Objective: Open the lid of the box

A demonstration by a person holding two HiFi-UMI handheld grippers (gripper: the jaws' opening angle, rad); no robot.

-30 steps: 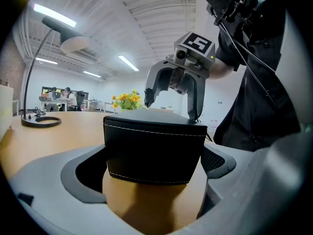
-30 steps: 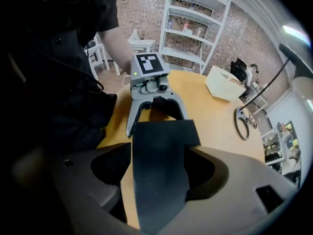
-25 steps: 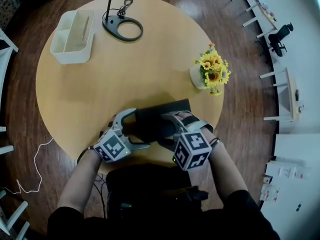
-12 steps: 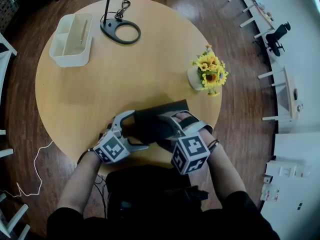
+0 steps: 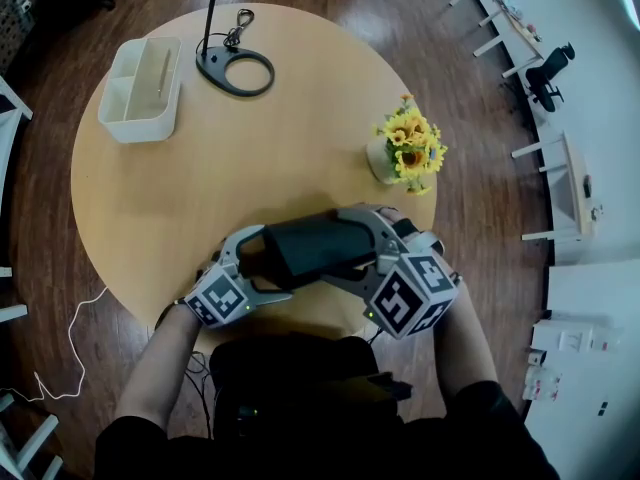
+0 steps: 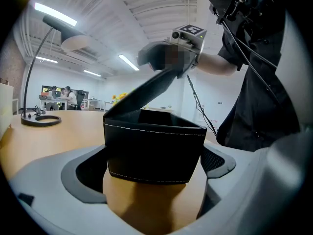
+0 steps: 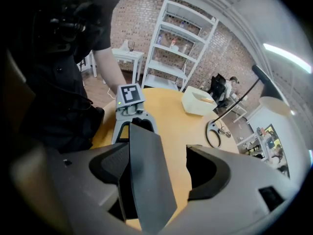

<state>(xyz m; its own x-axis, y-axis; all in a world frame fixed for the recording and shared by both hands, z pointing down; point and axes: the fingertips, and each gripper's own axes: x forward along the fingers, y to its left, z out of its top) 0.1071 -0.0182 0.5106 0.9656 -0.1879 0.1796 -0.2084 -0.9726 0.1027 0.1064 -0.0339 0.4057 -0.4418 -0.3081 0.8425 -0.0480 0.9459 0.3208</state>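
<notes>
Round wooden surface [image 5: 200, 178]. One black box [image 6: 154, 151], lower centre of the head view, close to the surface's bottom edge. One lid [image 7: 146, 175], raised at a slant above the open box.

Two grippers. Left gripper [image 5: 270, 260]: clenched on the box's left end, one pad against each side. Right gripper [image 5: 345, 246]: released, jaws wide, the lid between them and lying against one pad only.

Elsewhere: one white tray [image 5: 140, 76] upper left, one ring-shaped lamp base [image 5: 235, 71] just right of it, one pot of sunflowers [image 5: 405, 148] right of centre.
</notes>
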